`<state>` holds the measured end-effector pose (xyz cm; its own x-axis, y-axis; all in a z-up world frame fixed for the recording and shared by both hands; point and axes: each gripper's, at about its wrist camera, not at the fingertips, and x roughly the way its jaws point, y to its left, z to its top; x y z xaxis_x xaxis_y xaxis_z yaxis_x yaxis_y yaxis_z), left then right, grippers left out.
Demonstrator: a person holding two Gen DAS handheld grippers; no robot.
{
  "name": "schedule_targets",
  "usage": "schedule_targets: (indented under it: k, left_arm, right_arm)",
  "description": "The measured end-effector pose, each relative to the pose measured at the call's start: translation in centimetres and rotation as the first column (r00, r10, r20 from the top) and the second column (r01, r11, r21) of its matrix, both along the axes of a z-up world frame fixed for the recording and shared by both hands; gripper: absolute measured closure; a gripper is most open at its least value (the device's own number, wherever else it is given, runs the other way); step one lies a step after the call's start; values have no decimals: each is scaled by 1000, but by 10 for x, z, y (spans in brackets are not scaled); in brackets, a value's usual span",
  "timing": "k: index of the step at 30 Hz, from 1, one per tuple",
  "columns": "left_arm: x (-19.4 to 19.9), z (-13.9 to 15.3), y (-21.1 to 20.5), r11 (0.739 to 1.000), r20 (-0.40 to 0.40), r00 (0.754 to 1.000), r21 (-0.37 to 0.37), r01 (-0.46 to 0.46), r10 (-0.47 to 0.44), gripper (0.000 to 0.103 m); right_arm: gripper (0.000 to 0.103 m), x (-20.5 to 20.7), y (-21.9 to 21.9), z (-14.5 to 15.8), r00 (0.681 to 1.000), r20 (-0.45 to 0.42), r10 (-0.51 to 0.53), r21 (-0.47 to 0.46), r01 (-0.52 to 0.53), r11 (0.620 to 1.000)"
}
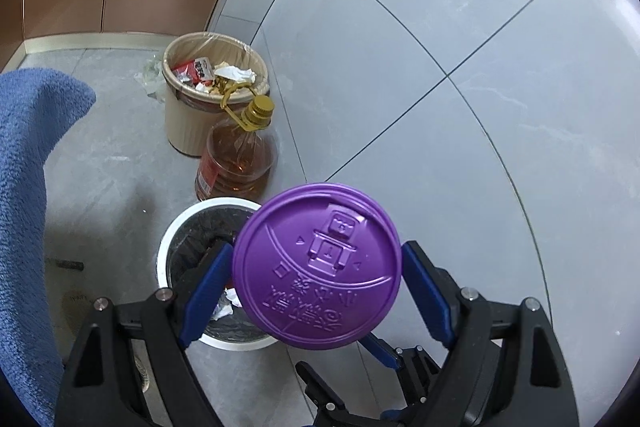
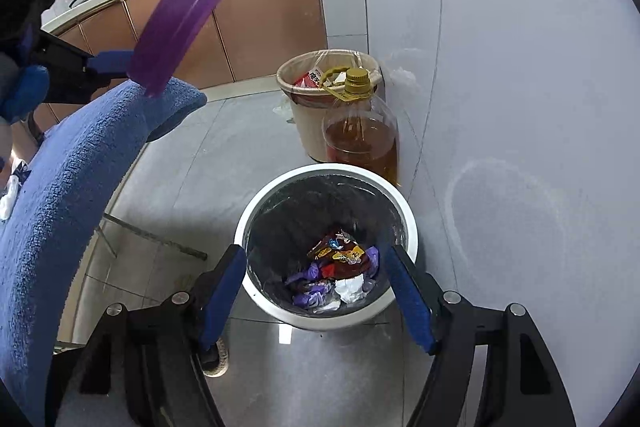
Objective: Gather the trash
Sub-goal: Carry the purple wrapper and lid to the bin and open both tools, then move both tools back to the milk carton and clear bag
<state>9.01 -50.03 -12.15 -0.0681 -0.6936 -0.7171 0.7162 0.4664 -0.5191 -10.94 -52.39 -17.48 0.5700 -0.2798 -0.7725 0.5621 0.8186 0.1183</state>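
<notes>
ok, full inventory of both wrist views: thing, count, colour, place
purple lid: 1, purple, gripped by its edges above the white bin
white bin: 1, white with black liner, on floor by the wall, holds wrappers and tissue
beige bin: 1, beige, clear liner, behind, full of trash
oil bottle: 1, amber with gold cap, between the two bins
blue towel: 1, blue, left side
left gripper: shut on purple lid
right gripper: open, empty, over white bin

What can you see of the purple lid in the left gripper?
The purple lid is a round, plastic-looking disc with a raised rim. Its face is embossed with a small robot figure and characters. It is held by its edges in the left gripper, above the floor and partly in front of the white bin. In the right wrist view it appears edge-on and tilted.
</notes>
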Motion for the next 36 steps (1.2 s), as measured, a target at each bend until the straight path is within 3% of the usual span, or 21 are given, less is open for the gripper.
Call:
schedule_targets:
  k: [9, 14, 19, 22, 24, 33, 36]
  left_arm:
    - [5, -7, 0, 1000, -12, 1000, 13, -22, 22, 19]
    - [0, -9, -3, 999, 89, 996, 35, -14, 11, 19]
    - [0, -20, -5, 1000, 3, 1000, 19, -2, 2, 19]
    - [-4, -28, -15, 994, 19, 999, 99, 45, -47, 18]
    - [-5, -32, -17, 992, 14, 998, 113, 53, -55, 18]
    - [-1, -35, -14, 996, -20, 1000, 89, 14, -12, 17]
    - [-2, -28, -8, 997, 23, 1000, 72, 0, -2, 17]
  right_arm:
    - [31, -7, -1, -4, 1000, -7, -14, 0, 14, 1000]
    - [29, -11, -1, -6, 1000, -9, -18, 0, 18, 1000]
    - [28, -16, -2, -12, 1000, -17, -26, 15, 27, 1000]
    - [28, -19, -2, -15, 999, -22, -28, 21, 29, 999]
    - [28, -19, -2, -17, 999, -25, -30, 23, 31, 999]
    - [25, -20, -3, -22, 999, -32, -35, 28, 36, 999]
    - [25, -19, -3, -24, 999, -35, -37, 32, 38, 999]
